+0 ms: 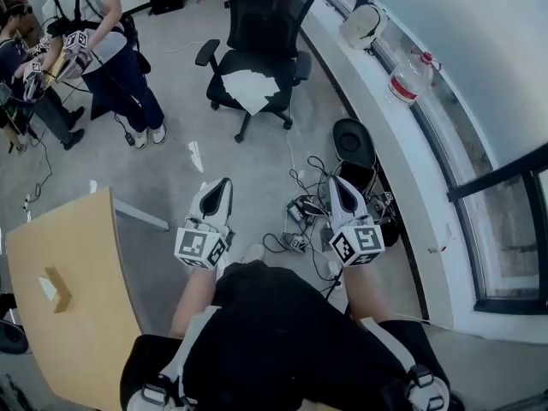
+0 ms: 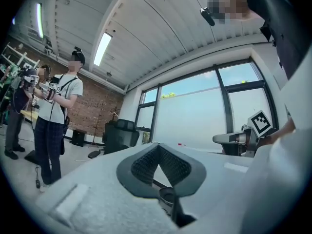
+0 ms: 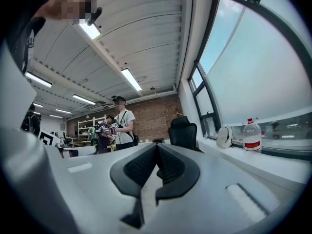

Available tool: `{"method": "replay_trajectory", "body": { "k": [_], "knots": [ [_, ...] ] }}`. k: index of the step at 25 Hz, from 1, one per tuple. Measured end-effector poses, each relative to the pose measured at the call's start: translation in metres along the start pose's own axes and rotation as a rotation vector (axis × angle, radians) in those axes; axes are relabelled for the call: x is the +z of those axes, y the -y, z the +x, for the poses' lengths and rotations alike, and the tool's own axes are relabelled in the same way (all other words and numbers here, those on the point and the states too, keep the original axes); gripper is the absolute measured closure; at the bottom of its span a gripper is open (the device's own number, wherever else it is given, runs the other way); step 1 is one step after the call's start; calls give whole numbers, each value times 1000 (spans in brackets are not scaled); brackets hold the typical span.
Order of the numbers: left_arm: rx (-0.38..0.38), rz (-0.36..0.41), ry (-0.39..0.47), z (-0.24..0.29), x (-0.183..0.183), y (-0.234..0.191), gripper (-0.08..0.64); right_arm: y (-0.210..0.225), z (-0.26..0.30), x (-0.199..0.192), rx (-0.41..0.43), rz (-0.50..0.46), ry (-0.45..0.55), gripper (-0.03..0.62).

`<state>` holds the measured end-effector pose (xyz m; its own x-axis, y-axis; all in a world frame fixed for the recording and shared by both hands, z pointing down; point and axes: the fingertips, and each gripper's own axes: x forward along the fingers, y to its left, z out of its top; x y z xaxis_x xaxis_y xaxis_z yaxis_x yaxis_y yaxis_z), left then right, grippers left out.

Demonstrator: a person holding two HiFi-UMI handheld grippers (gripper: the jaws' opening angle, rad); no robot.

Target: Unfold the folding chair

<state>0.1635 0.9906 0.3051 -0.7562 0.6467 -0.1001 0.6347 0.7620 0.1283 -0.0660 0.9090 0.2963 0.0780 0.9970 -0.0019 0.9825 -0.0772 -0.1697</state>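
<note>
Both closed, empty: left hand-held gripper (image 1: 223,184), right hand-held gripper (image 1: 336,182).

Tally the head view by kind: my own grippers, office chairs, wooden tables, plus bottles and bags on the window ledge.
Grippers: 2, the left gripper and the right gripper
Office chair: 1
Wooden table: 1
Bottle: 1
Bag: 1
Total: 6

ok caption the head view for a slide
Shut, empty white left tongs and right tongs point toward a black office chair with white paper on its seat.
</note>
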Motion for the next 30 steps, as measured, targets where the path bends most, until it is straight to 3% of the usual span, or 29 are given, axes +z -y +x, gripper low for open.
{"method": "replay_trajectory", "body": {
  "k": [9,22,30],
  "knots": [
    [-236,-31,-30,55,-10,60,560,47,-67,10,-230,-2,25,588],
    [-602,-85,-80,106,-27,196,560,81,-188,23,-512,4,82,588],
    [-719,-99,-111,107,-37,251,560,91,-250,25,-669,12,103,588]
  ]
}}
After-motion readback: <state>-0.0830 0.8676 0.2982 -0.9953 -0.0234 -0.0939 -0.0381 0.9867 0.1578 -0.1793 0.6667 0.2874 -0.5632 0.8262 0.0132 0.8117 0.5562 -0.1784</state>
